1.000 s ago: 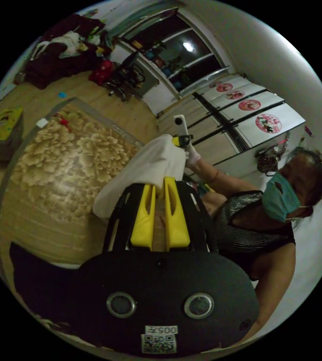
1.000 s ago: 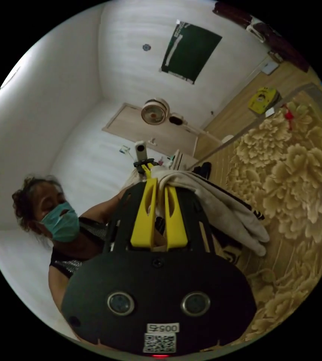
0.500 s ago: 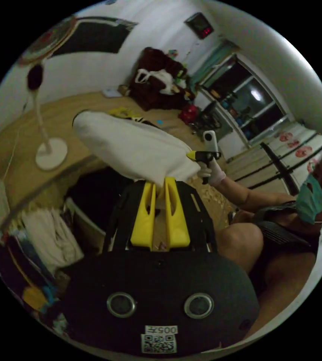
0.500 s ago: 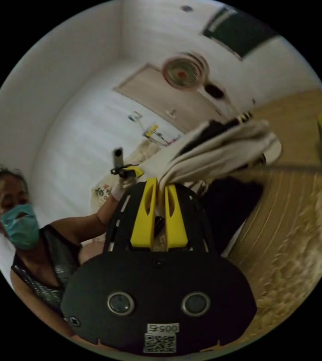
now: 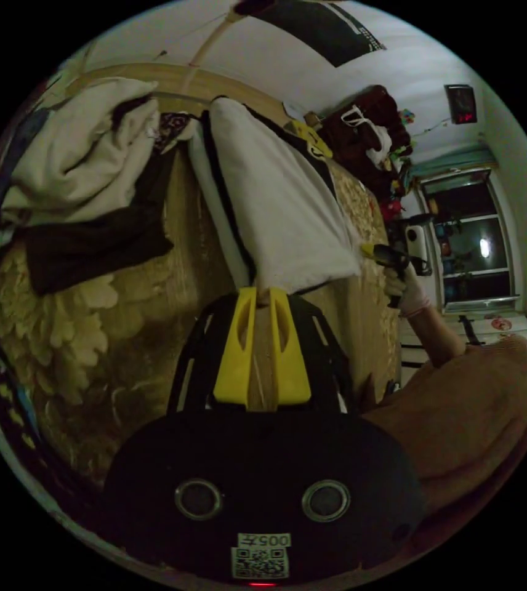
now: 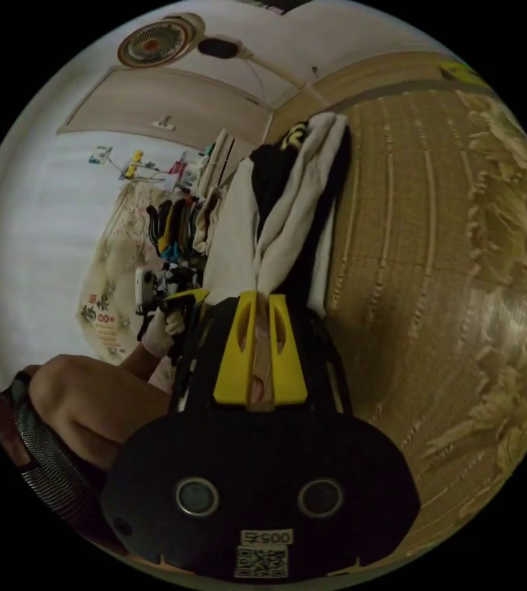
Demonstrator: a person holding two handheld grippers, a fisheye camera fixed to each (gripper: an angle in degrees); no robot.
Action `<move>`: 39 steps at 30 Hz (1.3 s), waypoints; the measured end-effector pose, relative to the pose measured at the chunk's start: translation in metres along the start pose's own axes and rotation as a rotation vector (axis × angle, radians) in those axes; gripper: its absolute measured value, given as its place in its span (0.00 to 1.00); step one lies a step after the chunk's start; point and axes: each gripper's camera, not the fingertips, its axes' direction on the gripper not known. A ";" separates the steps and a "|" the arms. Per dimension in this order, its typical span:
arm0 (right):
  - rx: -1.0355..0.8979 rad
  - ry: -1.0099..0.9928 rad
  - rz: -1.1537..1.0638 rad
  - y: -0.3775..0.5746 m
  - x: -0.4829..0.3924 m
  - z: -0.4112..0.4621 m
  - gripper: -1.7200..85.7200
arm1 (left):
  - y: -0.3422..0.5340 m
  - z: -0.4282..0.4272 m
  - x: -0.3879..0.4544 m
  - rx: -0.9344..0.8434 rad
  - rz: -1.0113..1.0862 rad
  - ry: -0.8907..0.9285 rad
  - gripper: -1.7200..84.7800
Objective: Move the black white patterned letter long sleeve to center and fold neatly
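In the left gripper view, the left gripper (image 5: 262, 294) is pinching the shirt (image 5: 279, 203) — soft, light cloth trailing toward 12 o'clock over the mat (image 5: 122, 332).

In the right gripper view, the right gripper (image 6: 262, 298) is clamping another bunched edge; hems look the best hold.

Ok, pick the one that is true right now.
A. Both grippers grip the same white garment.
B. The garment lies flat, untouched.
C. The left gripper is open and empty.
A: the left gripper and the right gripper each pinch an edge of the white garment, stretched between them.
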 end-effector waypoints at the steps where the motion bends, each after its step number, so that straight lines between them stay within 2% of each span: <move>1: 0.052 0.026 -0.004 -0.004 -0.010 -0.002 0.02 | 0.008 -0.008 -0.002 0.024 -0.007 -0.077 0.05; 4: 0.113 0.099 -0.108 -0.026 -0.054 0.008 0.01 | 0.010 -0.023 0.013 0.120 0.078 -0.252 0.02; 7: 0.024 0.201 -0.255 -0.059 -0.104 0.051 0.01 | -0.015 -0.010 0.045 0.130 0.240 -0.396 0.01; 10: -0.103 0.327 -0.337 -0.086 -0.139 0.111 0.01 | -0.043 0.029 0.069 0.050 0.321 -0.482 0.01; 13: -0.257 0.506 -0.360 -0.096 -0.151 0.174 0.01 | -0.056 0.077 0.078 -0.075 0.338 -0.470 0.01; 16: -0.317 0.612 -0.374 -0.092 -0.157 0.212 0.01 | -0.053 0.108 0.095 -0.133 0.409 -0.591 0.01; 23: -0.414 0.579 -0.459 -0.082 -0.169 0.236 0.01 | -0.032 0.161 0.147 -0.195 0.519 -0.778 0.01; 26: -0.439 0.574 -0.410 -0.072 -0.170 0.241 0.01 | -0.025 0.182 0.170 -0.241 0.519 -0.812 0.01; 33: -0.452 0.506 -0.308 -0.031 -0.159 0.226 0.00 | 0.000 0.209 0.211 -0.194 0.415 -0.657 0.01; 37: -0.264 0.277 -0.266 0.021 -0.144 0.168 0.01 | 0.042 0.206 0.240 0.062 0.291 -0.459 0.02; 39: -0.167 0.201 -0.274 0.047 -0.142 0.127 0.01 | 0.063 0.199 0.264 0.192 0.290 -0.420 0.03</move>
